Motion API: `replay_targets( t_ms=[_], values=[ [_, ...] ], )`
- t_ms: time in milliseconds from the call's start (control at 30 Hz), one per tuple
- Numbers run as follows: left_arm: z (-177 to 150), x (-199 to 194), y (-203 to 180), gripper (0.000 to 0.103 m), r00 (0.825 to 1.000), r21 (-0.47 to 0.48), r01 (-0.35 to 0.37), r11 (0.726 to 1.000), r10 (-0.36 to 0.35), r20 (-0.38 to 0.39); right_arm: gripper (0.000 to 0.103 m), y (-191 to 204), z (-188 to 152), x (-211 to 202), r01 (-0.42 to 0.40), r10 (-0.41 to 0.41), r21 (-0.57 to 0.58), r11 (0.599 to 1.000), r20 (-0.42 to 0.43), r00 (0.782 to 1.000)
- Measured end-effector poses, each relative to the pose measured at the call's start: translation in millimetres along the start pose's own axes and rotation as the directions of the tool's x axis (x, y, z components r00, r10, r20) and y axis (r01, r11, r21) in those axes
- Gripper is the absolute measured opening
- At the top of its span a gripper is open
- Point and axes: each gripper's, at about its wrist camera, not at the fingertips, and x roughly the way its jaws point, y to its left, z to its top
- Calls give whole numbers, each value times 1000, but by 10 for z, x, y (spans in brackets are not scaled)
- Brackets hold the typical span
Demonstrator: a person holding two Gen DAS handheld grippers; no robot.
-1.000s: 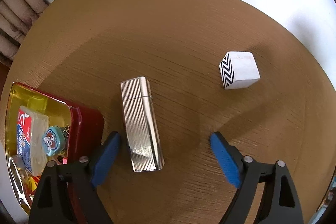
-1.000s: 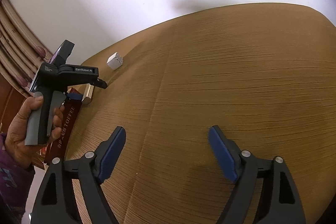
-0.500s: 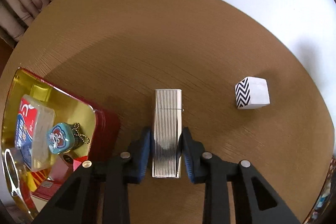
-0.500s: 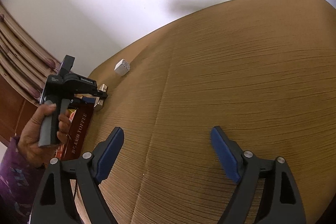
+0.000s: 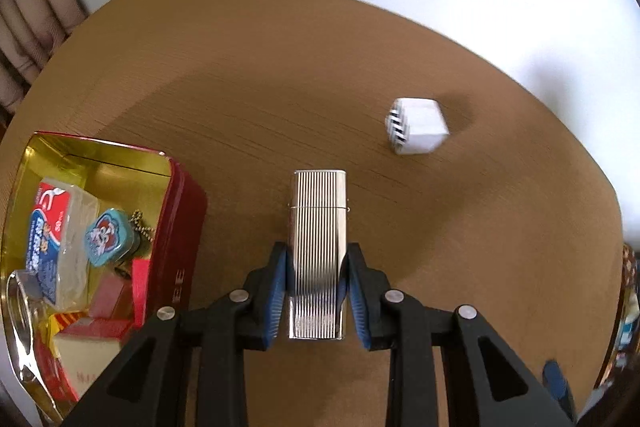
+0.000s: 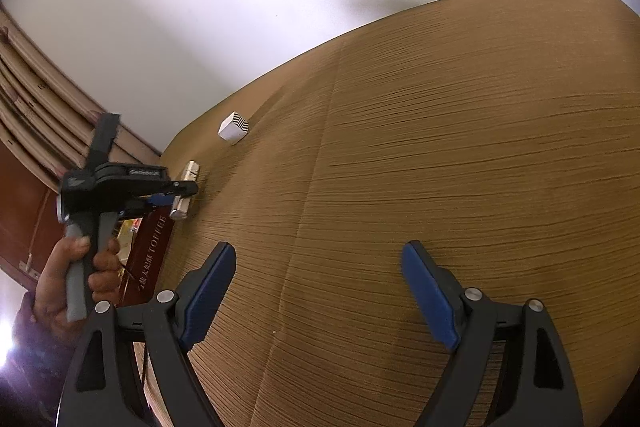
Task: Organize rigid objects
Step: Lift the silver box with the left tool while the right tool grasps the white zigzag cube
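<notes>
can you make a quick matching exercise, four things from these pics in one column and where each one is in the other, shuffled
1. lighter
2. cube
3. keychain
4. right tongs

a. inside the red tin
b. open, nothing between them
c. clamped in the left tongs
d. alone on the table

Pairs: 1-c, 2-d, 3-a, 4-b

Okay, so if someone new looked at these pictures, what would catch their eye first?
Probably the ribbed silver lighter clamped in the left gripper, dead centre. Next, the red tin with its gold interior at left, crowded with small items, and the white zigzag-patterned cube alone on the brown table.
</notes>
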Motion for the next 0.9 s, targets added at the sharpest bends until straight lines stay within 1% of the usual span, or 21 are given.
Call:
replay_targets(
  t_ms=[100, 133, 200, 233, 300, 400, 433, 500, 533, 567, 600, 667, 733, 767, 833, 900],
  values=[
    [-176, -240, 98, 29, 999, 33, 31, 999, -31, 27, 83, 97, 61, 52, 8, -8, -23, 1000, -15, 1000],
    [-298, -303, 110, 29, 998, 38, 43, 998, -44, 34, 83, 182, 98, 114, 4, -5, -39, 999, -18, 1000],
    [-441, -494, 160, 29, 996, 62, 61, 996, -65, 59, 83, 340, 208, 136, -12, 11, -83, 996, -5, 1000],
    [-521, -564, 254, 29, 995, 69, 68, 995, -72, 68, 83, 414, 256, 150, -14, 14, -105, 994, 1, 1000],
    [-658, -731, 366, 29, 992, 69, 95, 993, -100, 79, 83, 679, 419, 246, -16, 17, -182, 983, 4, 1000],
    [-769, -911, 517, 29, 988, 74, 115, 991, -122, 90, 83, 1034, 628, 433, -22, 23, -264, 964, 2, 1000],
    [-836, -971, 652, 29, 987, 77, 121, 990, -129, 95, 83, 1165, 702, 528, -25, 26, -295, 955, -2, 1000],
    [-882, -1067, 758, 29, 985, 75, 133, 988, -140, 99, 83, 1416, 836, 746, -16, 15, -349, 937, -5, 1000],
    [-913, -1128, 811, 29, 984, 72, 135, 988, -142, 106, 83, 1501, 871, 836, -13, 10, -357, 934, -10, 1000],
    [-900, -1146, 731, 29, 984, 70, 132, 989, -140, 112, 83, 1579, 912, 939, -22, 16, -360, 933, -20, 1000],
    [-870, -1202, 783, 29, 984, 71, 130, 989, -137, 117, 83, 1677, 968, 1088, -26, 17, -366, 930, -28, 999],
    [-878, -1298, 944, 29, 982, 58, 132, 989, -139, 125, 83, 1805, 997, 1319, 10, -28, -396, 918, -39, 999],
    [-883, -1391, 994, 29, 982, 55, 130, 990, -136, 129, 80, 1884, 1036, 1520, 33, -58, -409, 912, -49, 997],
    [-901, -1441, 1073, 29, 982, 53, 124, 991, -130, 134, 80, 1884, 1063, 1599, 47, -75, -409, 911, -52, 996],
    [-940, -1497, 1250, 29, 983, 40, 112, 993, -117, 145, 78, 1882, 1107, 1747, 48, -83, -401, 915, -69, 994],
    [-953, -1546, 1423, 29, 983, 27, 102, 994, -105, 153, 77, 1882, 1114, 1825, 76, -112, -409, 909, -64, 992]
  ],
)
